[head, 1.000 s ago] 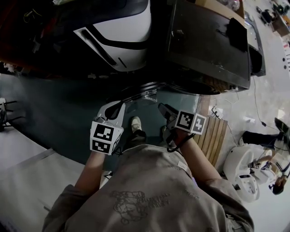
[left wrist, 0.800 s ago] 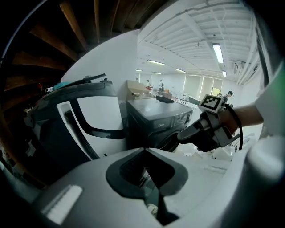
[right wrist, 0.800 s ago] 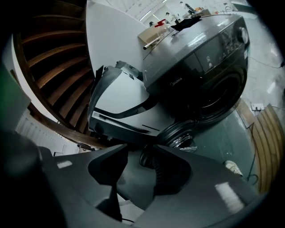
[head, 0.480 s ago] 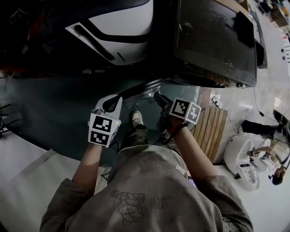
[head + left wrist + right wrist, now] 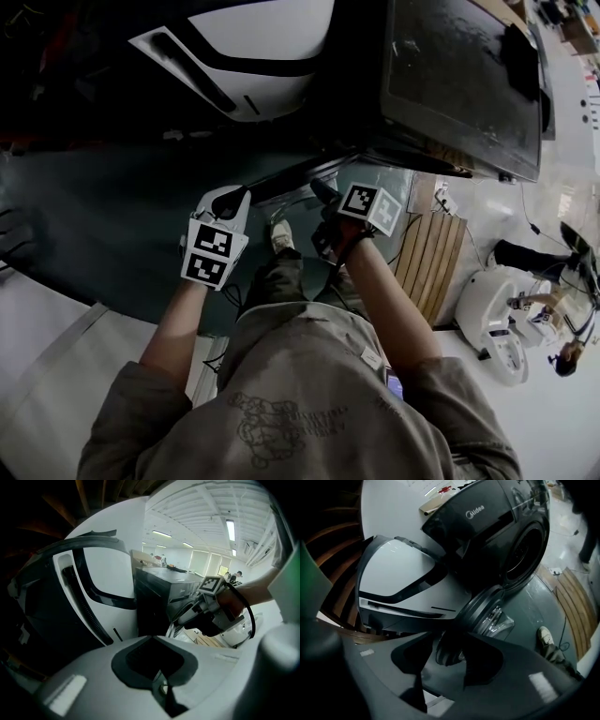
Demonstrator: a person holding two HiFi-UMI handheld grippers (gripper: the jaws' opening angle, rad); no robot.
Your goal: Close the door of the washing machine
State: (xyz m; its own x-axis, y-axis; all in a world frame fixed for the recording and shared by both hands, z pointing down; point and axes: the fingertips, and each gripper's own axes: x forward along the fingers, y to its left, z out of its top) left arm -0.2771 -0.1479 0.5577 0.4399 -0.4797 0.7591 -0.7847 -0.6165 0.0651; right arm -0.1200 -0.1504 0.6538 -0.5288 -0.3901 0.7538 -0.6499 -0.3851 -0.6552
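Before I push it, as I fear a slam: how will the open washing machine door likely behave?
The door looks rigid, a thick ring round a bulging glass bowl, so probably heavy. Hinged to the washing machine, it should swing, not slide.

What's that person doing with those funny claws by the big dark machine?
A person stands at a dark washer whose round door hangs wide open. They hold a claw in each hand, both pointing down toward the door. The right claw has just been opening and has nothing in it. The left claw is shut and empty. Neither seems to touch the door yet, so it is not closed.
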